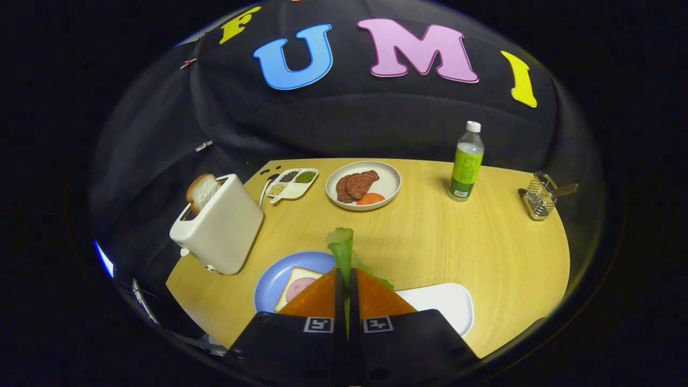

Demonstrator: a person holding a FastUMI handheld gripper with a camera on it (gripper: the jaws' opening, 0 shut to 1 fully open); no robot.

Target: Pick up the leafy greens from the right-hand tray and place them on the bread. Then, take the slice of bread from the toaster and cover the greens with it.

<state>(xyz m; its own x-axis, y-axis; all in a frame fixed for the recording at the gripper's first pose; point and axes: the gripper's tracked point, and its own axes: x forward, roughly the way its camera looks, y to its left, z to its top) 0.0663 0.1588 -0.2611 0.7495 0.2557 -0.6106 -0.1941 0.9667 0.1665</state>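
2 fingers of the gripper are pinched nearly together on the leafy greens, which stick up between their tips. Just left of them, the bread lies on a blue plate; the white tray sits right. Another slice stands in the toaster.

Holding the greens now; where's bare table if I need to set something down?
Gripper is shut on the greens. Widest bare patch: between the meat plate, bottle, wire rack and white tray. Crowded around the toaster, blue plate and divided dish.
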